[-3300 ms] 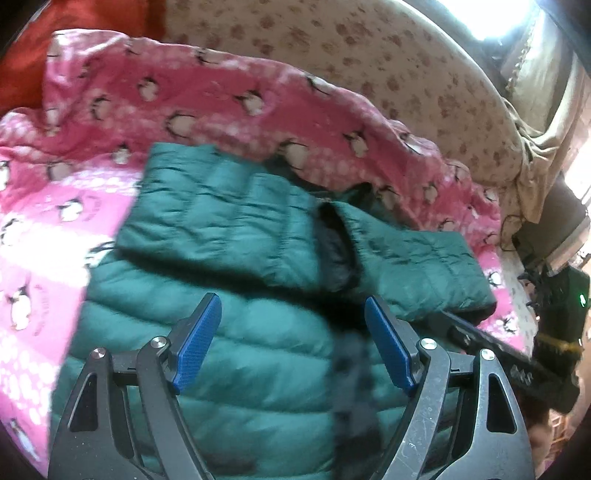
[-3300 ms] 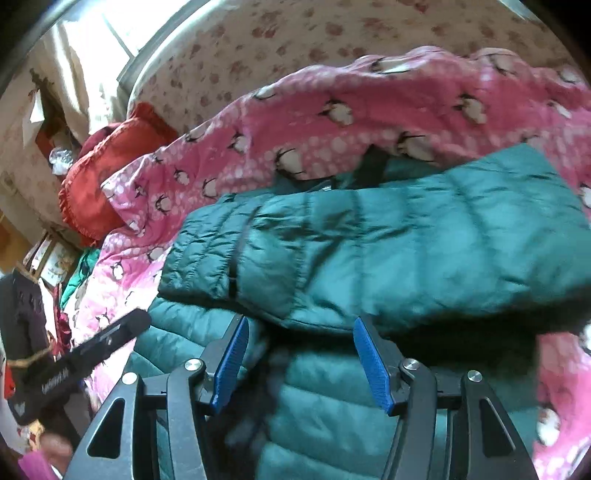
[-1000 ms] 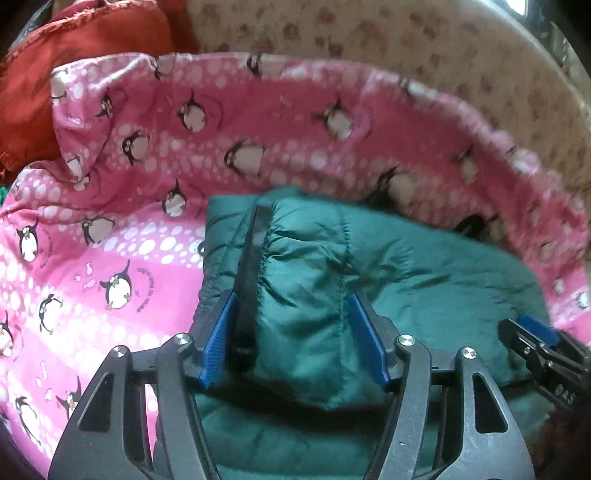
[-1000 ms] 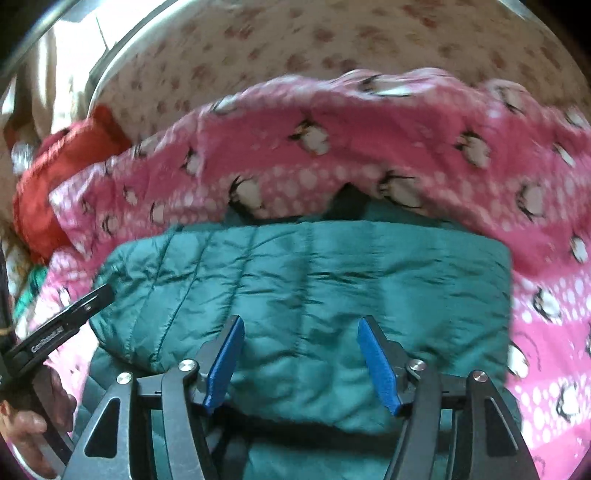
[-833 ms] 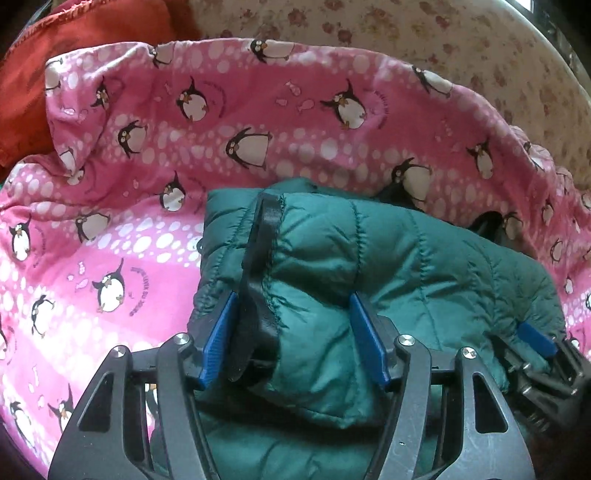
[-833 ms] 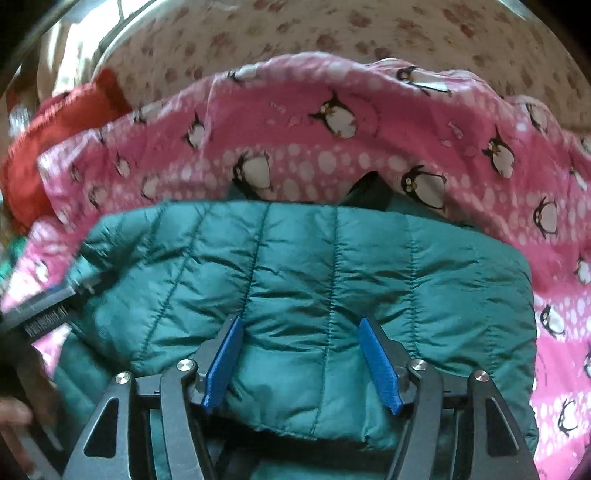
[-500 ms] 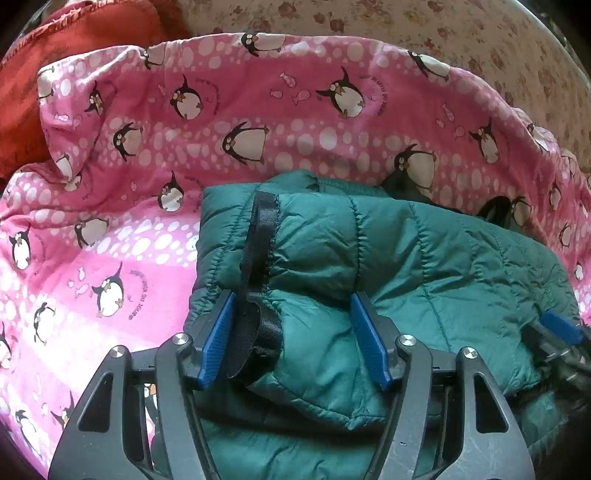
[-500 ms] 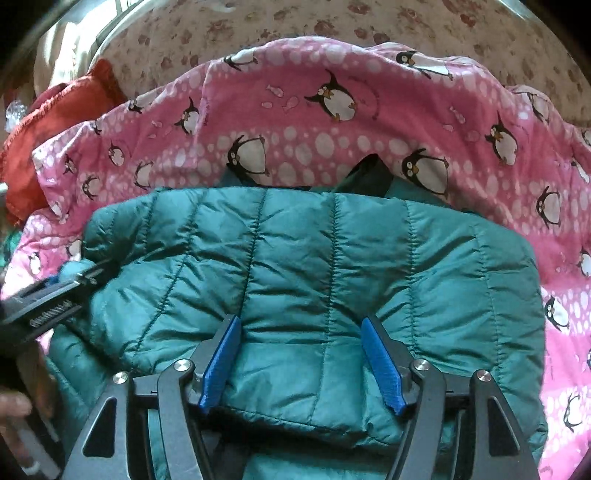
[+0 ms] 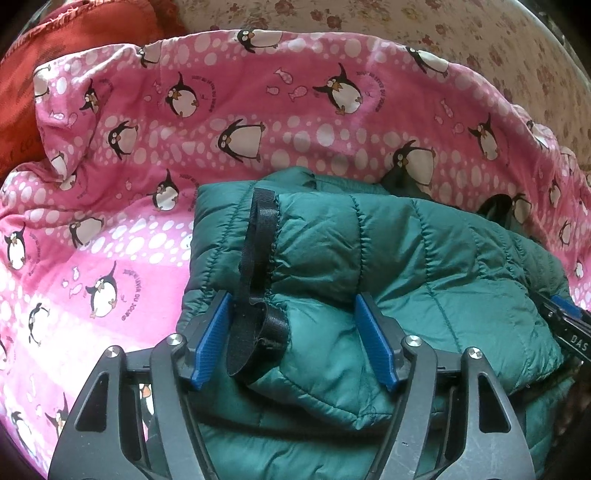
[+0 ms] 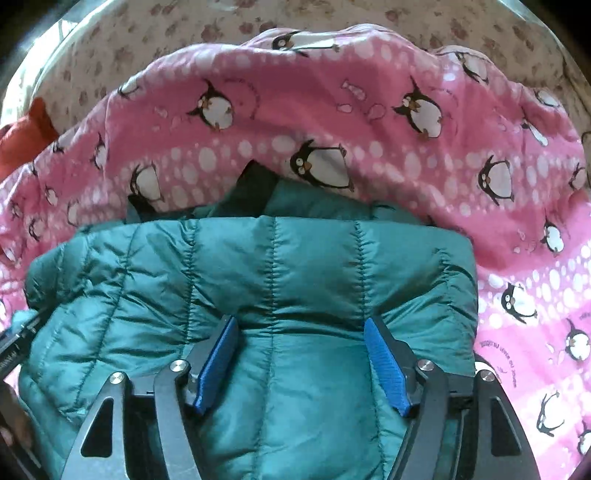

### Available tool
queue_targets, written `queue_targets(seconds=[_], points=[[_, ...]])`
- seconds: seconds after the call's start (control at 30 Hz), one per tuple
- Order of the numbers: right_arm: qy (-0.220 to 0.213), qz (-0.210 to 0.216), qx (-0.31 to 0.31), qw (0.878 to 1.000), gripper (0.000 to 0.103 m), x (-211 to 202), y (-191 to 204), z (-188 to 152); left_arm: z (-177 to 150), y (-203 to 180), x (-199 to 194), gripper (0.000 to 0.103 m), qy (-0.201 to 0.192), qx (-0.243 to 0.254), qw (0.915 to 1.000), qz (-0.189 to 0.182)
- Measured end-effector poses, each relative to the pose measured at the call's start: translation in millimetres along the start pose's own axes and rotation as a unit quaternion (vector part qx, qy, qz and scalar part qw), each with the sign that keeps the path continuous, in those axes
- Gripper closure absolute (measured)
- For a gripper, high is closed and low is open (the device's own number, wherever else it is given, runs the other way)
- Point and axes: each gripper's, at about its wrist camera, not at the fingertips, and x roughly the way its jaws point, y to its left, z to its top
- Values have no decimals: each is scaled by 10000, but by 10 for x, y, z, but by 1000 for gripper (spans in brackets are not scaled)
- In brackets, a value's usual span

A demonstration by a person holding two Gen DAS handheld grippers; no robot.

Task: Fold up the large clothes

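Observation:
A green quilted puffer jacket lies folded over itself on a pink penguin blanket. My left gripper straddles the fold's left end. Its jaws are opening, and the puffy fabric and a black strap still fill the gap and touch both pads. In the right wrist view the jacket bulges between the pads of my right gripper. Those jaws are opening too, with creases running out from both blue pads. Each gripper shows at the edge of the other's view: the right gripper and the left gripper.
The pink blanket bunches into a ridge behind the jacket. A red cushion lies at the far left, and a floral sheet runs along the back. A person's hand shows at the lower left of the right wrist view.
The folded layer has come down onto the rest of the jacket. My right gripper moved down and forward with it. Both pairs of pads stand slightly wider apart than a second ago.

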Motion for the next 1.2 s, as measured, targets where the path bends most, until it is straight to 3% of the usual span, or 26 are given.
queue_targets(seconds=[0.1,0.27,0.47,0.6,0.8,1.2], points=[[-4,-17,-33,10000,35,-138,32,34,-2,5,8,35,0,-6,10000,-7],[-447,25,-196,9988,35,-550,124,-54,-8,10,10,35,-10,-11,10000,-13],[-140,8,-157,9998,34,-388,11,-332,-26,-1,9,31,-63,59,10000,10],[-107,-123,-233,9996,34,-412,56,-315,-27,15,-18,31,-72,27,10000,-40],[-347,58,-78,9994,34,-786,-64,-368,-68,111,-313,31,-225,-43,9996,-186],[-179,153,178,9996,34,-1132,-259,-669,-448,217,-899,31,-255,179,9993,-214]])
